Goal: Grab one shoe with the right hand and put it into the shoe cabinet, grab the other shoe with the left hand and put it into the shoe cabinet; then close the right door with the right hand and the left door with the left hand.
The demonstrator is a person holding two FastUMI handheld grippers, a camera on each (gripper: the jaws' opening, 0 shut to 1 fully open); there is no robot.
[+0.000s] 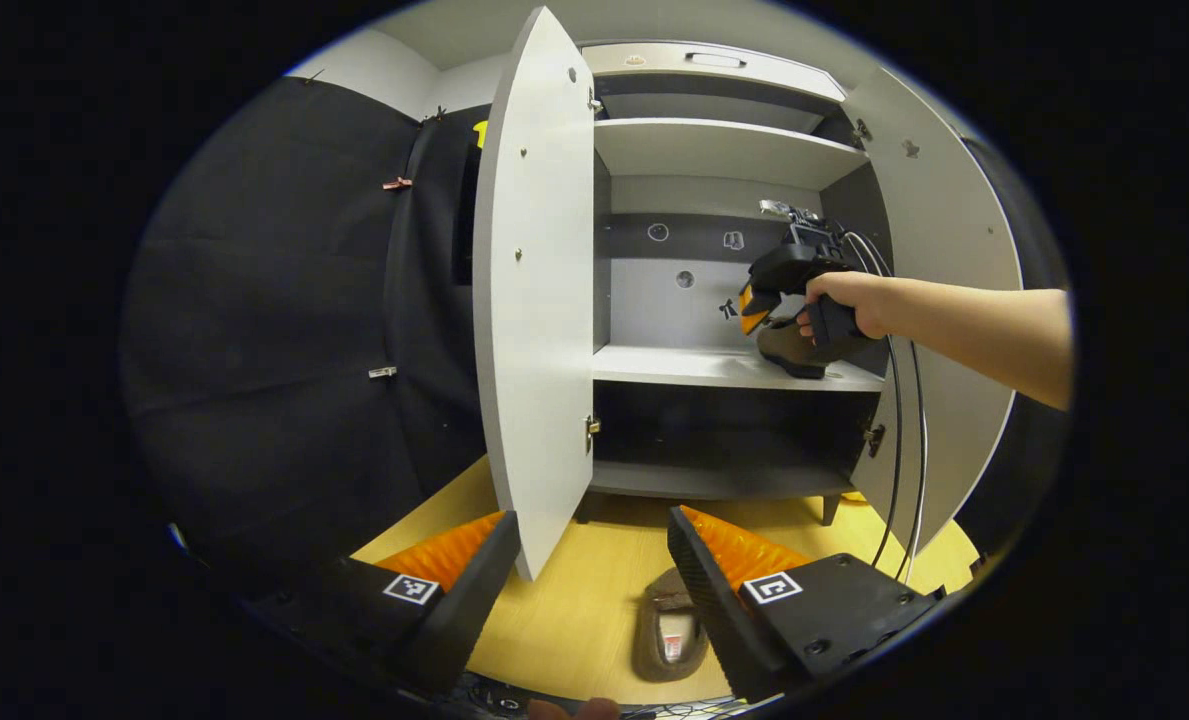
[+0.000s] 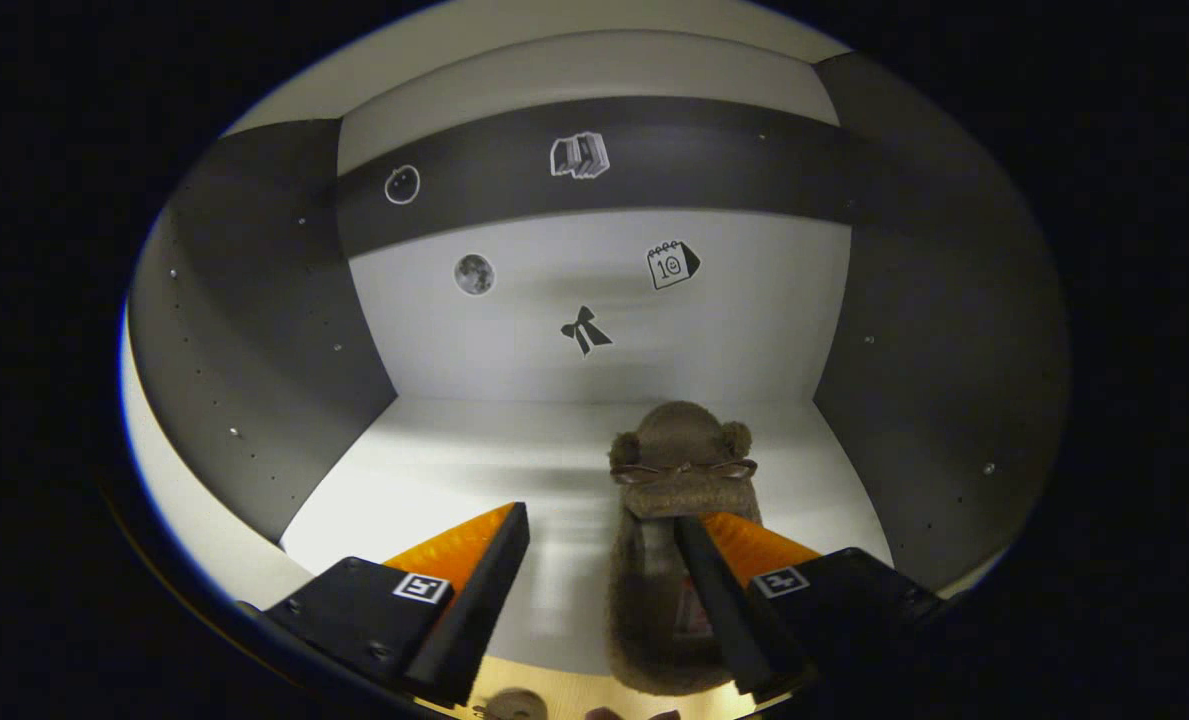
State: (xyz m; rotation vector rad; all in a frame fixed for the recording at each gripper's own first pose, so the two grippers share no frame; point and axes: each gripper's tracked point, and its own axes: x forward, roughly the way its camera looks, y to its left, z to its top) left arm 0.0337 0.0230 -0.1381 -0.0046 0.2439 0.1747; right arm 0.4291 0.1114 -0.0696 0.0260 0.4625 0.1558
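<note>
pale cabinet panels and a dark back band frame the middle shelf (image 2: 434, 470), and on it lies the first shoe (image 2: 679, 480), a fuzzy brown slipper with its toe toward the back wall and its heel out past the shelf's front edge. the right gripper (image 2: 602, 545) has its jaws spread wide; one finger lies over the slipper's opening while the other stands well clear over bare shelf, so the shoe looks set down and let go, though whether that finger touches the fleece is hard to tell at this angle. in the left gripper view the same tool (image 1: 769, 300) reaches into the shoe cabinet (image 1: 724, 150), a hand (image 1: 849, 300) around its grip. the second shoe (image 1: 669, 625) sits on the yellow floor (image 1: 594, 590), just before the cabinet's base, showing between the parted fingers of the left gripper (image 1: 592, 560), which hangs above it, likely lined up for its own pickup. the left door (image 1: 534, 300) and the right door (image 1: 939, 260) both stand swung open, as they must while shoes go in. one shoe placed, one to go, then the doors.
</note>
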